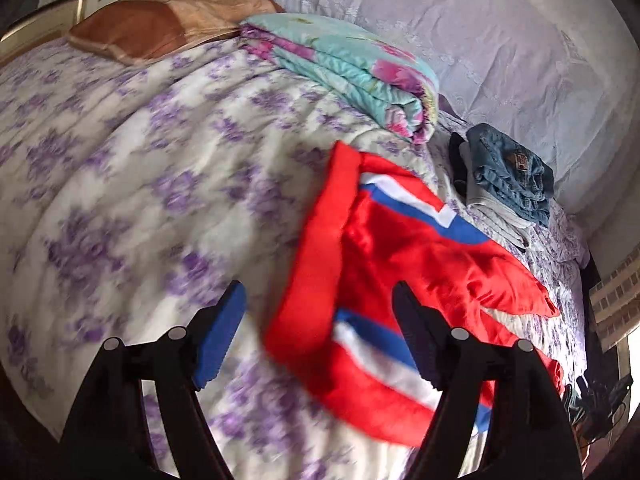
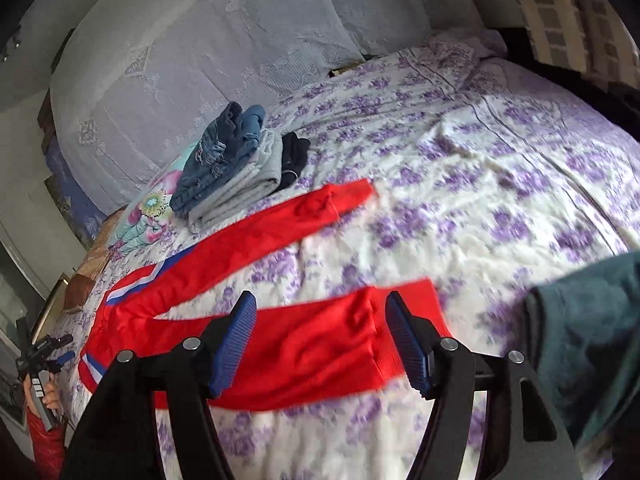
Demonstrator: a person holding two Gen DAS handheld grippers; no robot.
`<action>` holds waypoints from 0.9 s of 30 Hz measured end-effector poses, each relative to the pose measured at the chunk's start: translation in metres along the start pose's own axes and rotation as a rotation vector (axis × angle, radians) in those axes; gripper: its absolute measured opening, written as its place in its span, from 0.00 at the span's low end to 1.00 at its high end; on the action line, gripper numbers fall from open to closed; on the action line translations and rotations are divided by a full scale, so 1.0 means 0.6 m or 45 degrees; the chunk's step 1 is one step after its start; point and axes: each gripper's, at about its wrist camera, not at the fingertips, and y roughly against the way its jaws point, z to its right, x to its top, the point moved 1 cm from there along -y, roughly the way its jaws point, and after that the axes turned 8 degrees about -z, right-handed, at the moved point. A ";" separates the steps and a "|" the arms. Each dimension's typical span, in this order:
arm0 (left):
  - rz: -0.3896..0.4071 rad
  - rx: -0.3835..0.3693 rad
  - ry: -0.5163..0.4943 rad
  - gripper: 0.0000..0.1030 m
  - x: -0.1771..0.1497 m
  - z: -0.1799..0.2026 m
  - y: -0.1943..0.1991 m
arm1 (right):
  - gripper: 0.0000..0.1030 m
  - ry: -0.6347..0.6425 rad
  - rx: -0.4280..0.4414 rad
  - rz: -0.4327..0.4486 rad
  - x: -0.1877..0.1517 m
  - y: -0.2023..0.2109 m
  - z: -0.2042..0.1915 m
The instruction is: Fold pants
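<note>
Red pants point(image 2: 248, 328) spread unfolded on the bed point(image 2: 460, 208), below the folded clothes point(image 2: 224, 172); all folding left; left gripper point(image 1: 320, 336) and right gripper point(image 2: 320, 344) both apart, holding nothing

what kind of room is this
Most likely a bedroom at home: a bed with a purple-flowered bedspread, a brown pillow beside a folded floral quilt, and a small pile of folded clothes behind the red pants.
</note>
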 end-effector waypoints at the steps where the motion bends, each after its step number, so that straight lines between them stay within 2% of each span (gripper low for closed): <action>1: -0.013 0.007 0.036 0.71 -0.016 -0.025 0.005 | 0.66 -0.044 0.020 -0.026 -0.016 0.002 0.014; 5: -0.071 -0.042 0.127 0.71 -0.059 -0.077 -0.002 | 0.66 -0.193 0.128 -0.147 -0.052 -0.025 0.055; 7: -0.047 -0.025 0.115 0.72 -0.064 -0.070 -0.003 | 0.66 -0.232 0.172 -0.167 -0.051 -0.048 0.061; 9: -0.049 -0.065 0.096 0.74 -0.060 -0.050 -0.013 | 0.64 -0.226 0.183 -0.147 -0.038 -0.067 0.056; 11: -0.068 -0.104 0.090 0.75 -0.054 -0.032 -0.029 | 0.50 -0.242 0.203 -0.140 -0.025 -0.088 0.052; 13: -0.073 -0.115 0.101 0.75 -0.044 -0.019 -0.048 | 0.23 -0.261 0.233 -0.139 -0.019 -0.104 0.047; 15: -0.076 -0.124 0.118 0.75 -0.035 -0.012 -0.061 | 0.18 -0.225 0.230 -0.103 -0.015 -0.097 0.033; 18: -0.082 -0.138 0.144 0.74 -0.025 -0.006 -0.070 | 0.17 -0.145 0.231 -0.019 -0.003 -0.055 0.011; 21: -0.101 -0.150 0.164 0.56 -0.023 -0.003 -0.072 | 0.17 -0.097 0.248 0.058 0.010 -0.004 -0.001; 22: -0.102 -0.155 0.164 0.45 -0.026 -0.002 -0.070 | 0.17 -0.087 0.241 0.075 0.012 0.007 0.000; 24: -0.104 -0.191 0.151 0.38 -0.034 0.002 -0.063 | 0.17 -0.109 0.222 0.092 0.012 0.019 0.013; 27: -0.088 -0.224 0.122 0.35 -0.052 0.016 -0.038 | 0.17 -0.181 0.216 0.072 0.002 0.029 0.042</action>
